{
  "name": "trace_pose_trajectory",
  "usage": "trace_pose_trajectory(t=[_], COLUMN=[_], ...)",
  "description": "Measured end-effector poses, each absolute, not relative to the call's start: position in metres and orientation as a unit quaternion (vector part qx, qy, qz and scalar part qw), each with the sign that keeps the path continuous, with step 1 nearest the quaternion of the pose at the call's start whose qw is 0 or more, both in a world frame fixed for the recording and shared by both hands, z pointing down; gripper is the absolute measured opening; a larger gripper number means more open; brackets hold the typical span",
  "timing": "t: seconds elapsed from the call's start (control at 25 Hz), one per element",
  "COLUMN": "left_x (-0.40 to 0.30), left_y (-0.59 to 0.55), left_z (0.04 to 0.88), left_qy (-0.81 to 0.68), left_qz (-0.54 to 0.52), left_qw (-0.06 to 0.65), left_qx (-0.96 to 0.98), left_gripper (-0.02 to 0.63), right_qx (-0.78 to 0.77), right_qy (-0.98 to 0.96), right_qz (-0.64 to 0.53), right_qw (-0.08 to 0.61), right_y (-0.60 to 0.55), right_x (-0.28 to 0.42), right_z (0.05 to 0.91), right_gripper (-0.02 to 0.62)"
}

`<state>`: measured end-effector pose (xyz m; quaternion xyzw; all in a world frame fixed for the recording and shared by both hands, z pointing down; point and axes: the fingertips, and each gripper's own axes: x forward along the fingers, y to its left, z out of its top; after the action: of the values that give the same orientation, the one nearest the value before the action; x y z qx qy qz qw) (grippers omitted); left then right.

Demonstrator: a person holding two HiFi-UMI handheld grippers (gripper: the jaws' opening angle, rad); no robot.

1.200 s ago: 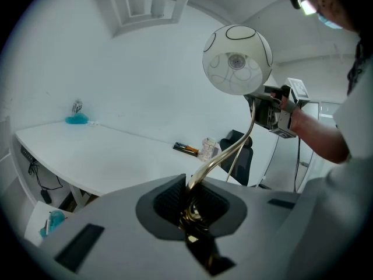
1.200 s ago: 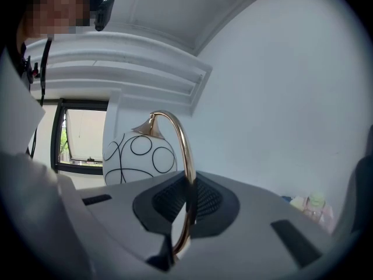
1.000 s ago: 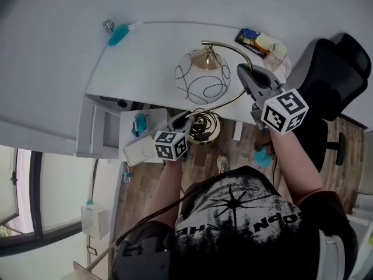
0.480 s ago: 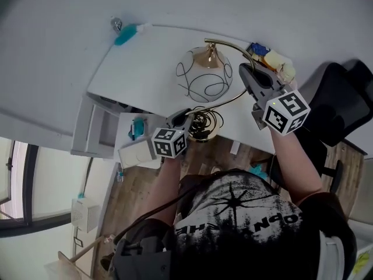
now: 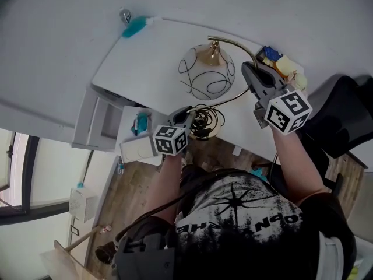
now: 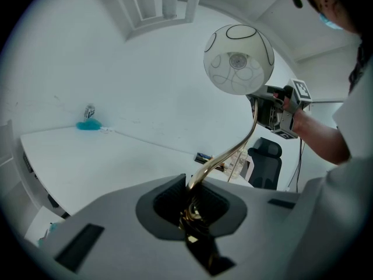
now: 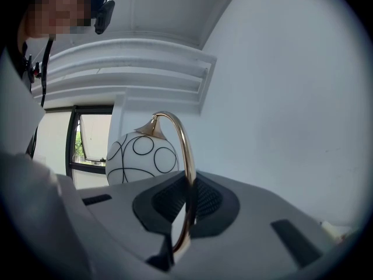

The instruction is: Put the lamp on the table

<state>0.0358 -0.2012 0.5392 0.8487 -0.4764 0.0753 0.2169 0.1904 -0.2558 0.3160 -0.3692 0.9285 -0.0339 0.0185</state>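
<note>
Lamp (image 5: pixel 206 77) with brass stem and white globe is aloft: left gripper (image 5: pixel 183 117) clamped near its base, right gripper (image 5: pixel 249 72) clamped on its arch. Setting it on the white table (image 5: pixel 145 54) ahead remains.

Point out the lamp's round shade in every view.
Head view: shade, upper middle of the picture.
Left gripper view: shade, upper right of centre.
Right gripper view: shade, left of centre, at mid height.
Shared landmark: the curved brass stem that arches up to the shade's top.
</note>
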Motion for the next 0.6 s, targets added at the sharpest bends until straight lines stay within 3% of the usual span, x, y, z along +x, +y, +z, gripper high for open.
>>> trace_pose_trajectory(t=[0.6], left_x=[-0.046], left_y=[-0.261], left_z=[0.549], left_qy=[-0.478], left_qz=[0.072], left_qw=[0.234], left_qx=[0.844], left_gripper=[0.037], right_qx=[-0.364], right_qy=[0.931], right_qz=[-0.044], right_qw=[0.002], right_y=[-0.323], right_x=[0.102], right_z=[0.323], right_gripper=[0.017])
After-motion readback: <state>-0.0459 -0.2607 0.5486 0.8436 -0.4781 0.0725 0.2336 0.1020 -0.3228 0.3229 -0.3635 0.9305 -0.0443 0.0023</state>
